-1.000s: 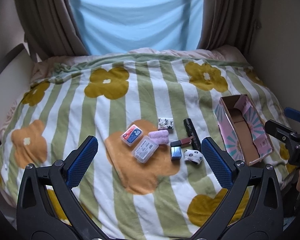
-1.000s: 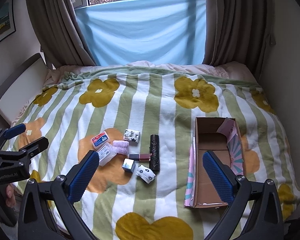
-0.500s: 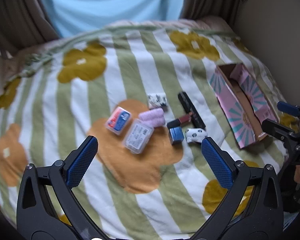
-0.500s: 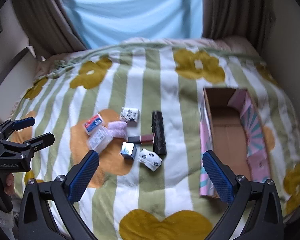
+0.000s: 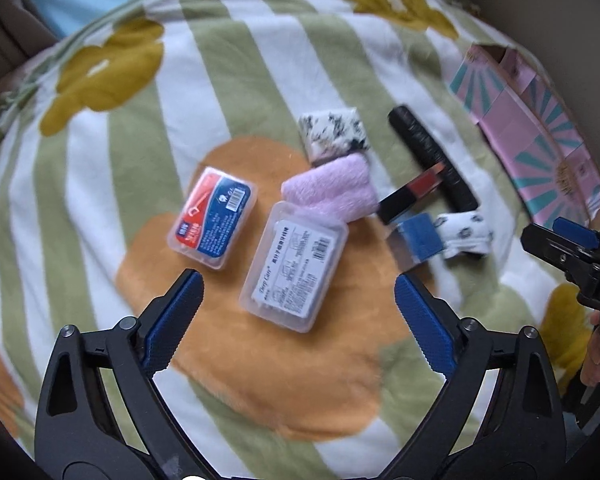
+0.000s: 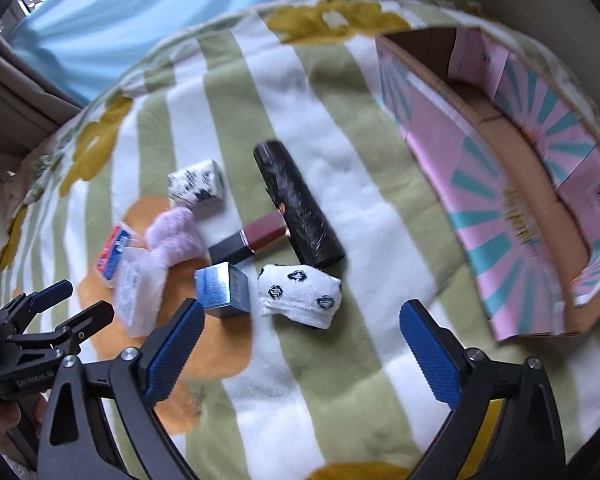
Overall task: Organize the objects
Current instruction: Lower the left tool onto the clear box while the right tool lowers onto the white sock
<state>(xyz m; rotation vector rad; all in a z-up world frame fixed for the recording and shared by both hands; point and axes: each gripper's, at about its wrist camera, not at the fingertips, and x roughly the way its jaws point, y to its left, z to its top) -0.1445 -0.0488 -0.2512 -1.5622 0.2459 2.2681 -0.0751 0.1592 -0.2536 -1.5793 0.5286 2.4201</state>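
Small objects lie clustered on the flowered blanket: a clear white-label case (image 5: pixel 294 270), a red-blue case (image 5: pixel 213 217), a pink fluffy roll (image 5: pixel 330 187), a black-and-white block (image 5: pixel 334 133), a lipstick (image 5: pixel 410 196), a black roll (image 6: pixel 298 210), a silver-blue cube (image 6: pixel 222 290) and a spotted white sock roll (image 6: pixel 300 296). My left gripper (image 5: pixel 298 320) is open, hovering just short of the clear case. My right gripper (image 6: pixel 300 340) is open, just short of the sock roll and cube. An open pink cardboard box (image 6: pixel 512 168) lies to the right.
The bed's blanket (image 5: pixel 260 368) has green stripes and orange and yellow flowers. Curtains and a blue sheet (image 6: pixel 148 20) hang behind the bed. A wall stands close beyond the box. The other gripper shows at each view's edge (image 5: pixel 576 248) (image 6: pixel 48 320).
Both grippers have moved down and forward toward the object cluster, which now looks much larger. Both stay open. No object has moved.
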